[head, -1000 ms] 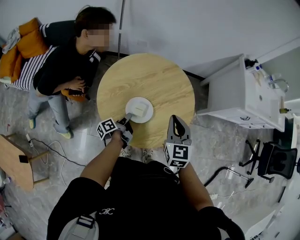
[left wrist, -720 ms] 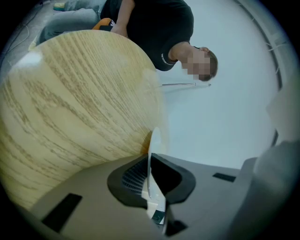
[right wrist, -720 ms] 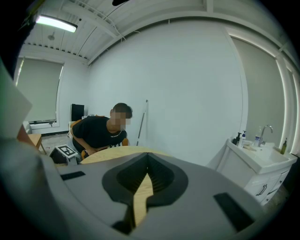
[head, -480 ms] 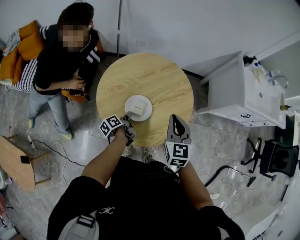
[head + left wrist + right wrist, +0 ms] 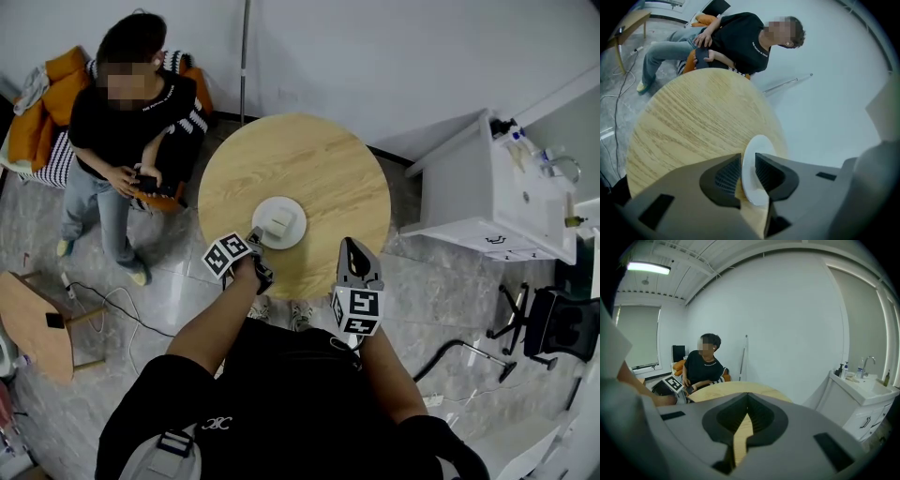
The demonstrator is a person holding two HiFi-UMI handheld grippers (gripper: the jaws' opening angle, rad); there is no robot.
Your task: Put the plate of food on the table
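Plate of food [image 5: 292, 212] flat on round wooden counter [image 5: 319, 159], near 6 o'clock edge. Left gripper [image 5: 255, 234] fingers grasping plate rim at 7 o'clock, probably steadying set-down. Right gripper [image 5: 352, 247] fingers clenched together, empty, held at 5 o'clock edge, out of way

Head view: we look steeply down over our own shoulders onto the round counter [image 5: 309, 159]. Left gripper view sits close above the counter's near edge, rolled sideways, facing the seated person [image 5: 740, 42]. Right gripper view is low and level. All three share counter and person.
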